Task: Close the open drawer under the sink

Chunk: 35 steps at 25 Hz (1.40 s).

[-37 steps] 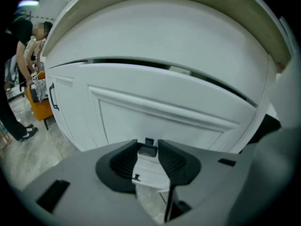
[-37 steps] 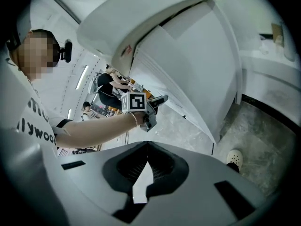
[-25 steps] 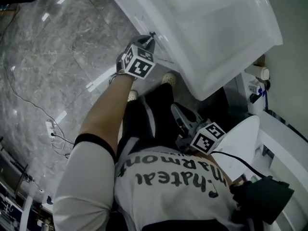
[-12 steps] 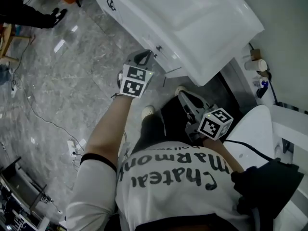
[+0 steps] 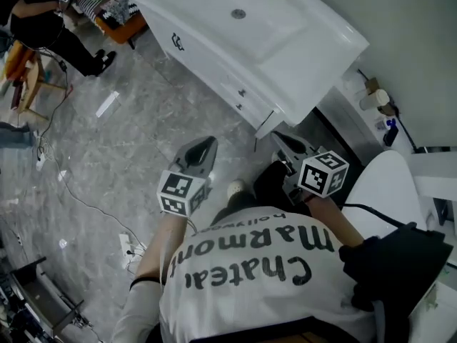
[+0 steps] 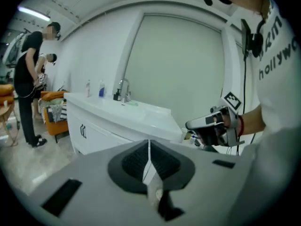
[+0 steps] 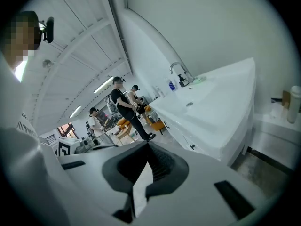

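Observation:
The white sink cabinet (image 5: 214,56) stands at the top of the head view, and its drawer front (image 5: 241,95) with small dark handles sits flush with the cabinet face. My left gripper (image 5: 206,144) hangs over the grey floor, well short of the cabinet, shut with nothing between its jaws. My right gripper (image 5: 280,136) is beside it, below the cabinet's near corner, also shut and empty. In the left gripper view the meeting jaws (image 6: 149,143) point at the cabinet (image 6: 96,131), with the right gripper (image 6: 203,124) at the right. The right gripper view has its jaws (image 7: 147,148) aimed along the cabinet (image 7: 202,121).
A white toilet (image 5: 378,191) stands at the right by the wall, with a small cup (image 5: 376,99) on a ledge behind it. A person in black (image 5: 46,23) and an orange chair (image 5: 107,9) are at the top left. Cables (image 5: 68,181) and a power strip (image 5: 130,246) lie on the marble floor.
The left gripper has come off the drawer front and drawn back over the floor. Both grippers have risen, and the head view now takes in the whole cabinet from higher up.

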Tool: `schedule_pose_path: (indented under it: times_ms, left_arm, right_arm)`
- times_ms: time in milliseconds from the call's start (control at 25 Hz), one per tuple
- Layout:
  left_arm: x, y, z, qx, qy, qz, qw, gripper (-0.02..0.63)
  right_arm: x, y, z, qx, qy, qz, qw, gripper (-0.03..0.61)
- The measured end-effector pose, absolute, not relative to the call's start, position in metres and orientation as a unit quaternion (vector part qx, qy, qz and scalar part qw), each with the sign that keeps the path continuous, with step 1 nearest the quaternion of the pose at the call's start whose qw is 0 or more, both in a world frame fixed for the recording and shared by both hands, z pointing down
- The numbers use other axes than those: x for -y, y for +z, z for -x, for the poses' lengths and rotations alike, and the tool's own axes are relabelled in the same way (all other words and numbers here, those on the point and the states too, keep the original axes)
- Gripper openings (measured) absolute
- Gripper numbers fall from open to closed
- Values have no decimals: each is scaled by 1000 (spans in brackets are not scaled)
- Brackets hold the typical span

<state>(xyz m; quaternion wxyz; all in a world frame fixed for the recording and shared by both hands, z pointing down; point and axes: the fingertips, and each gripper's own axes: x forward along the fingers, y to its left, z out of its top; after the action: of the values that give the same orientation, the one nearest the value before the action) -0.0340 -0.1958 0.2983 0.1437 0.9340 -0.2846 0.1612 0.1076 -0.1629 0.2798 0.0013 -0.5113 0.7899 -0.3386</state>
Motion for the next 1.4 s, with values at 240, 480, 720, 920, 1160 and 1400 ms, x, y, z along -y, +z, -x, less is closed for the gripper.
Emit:
schedule_pose_path:
  times_ms: [240, 480, 720, 920, 1160, 1400]
  left_arm:
    - [145, 291, 90, 335, 160, -907, 200, 15]
    - [128, 255, 97, 382, 115, -895, 197, 15]
    - [97, 229, 68, 406, 63, -878, 246, 15]
    - [66, 228, 33, 405, 63, -881, 238, 15]
    - [25, 237, 28, 425, 66, -871, 237, 15]
    - [-9, 245, 36, 451, 65, -857, 240, 15]
  right_arm:
    - [150, 253, -103, -805, -288, 518, -33, 9]
    - [126, 236, -111, -822, -262, 504, -45, 9]
    - [84, 229, -140, -817, -276, 505, -41, 9]
    - [51, 235, -182, -805, -283, 520, -36, 9]
    - [22, 245, -192, -812, -281, 510, -47, 9]
    - [4, 247, -187, -828, -273, 486, -54, 9]
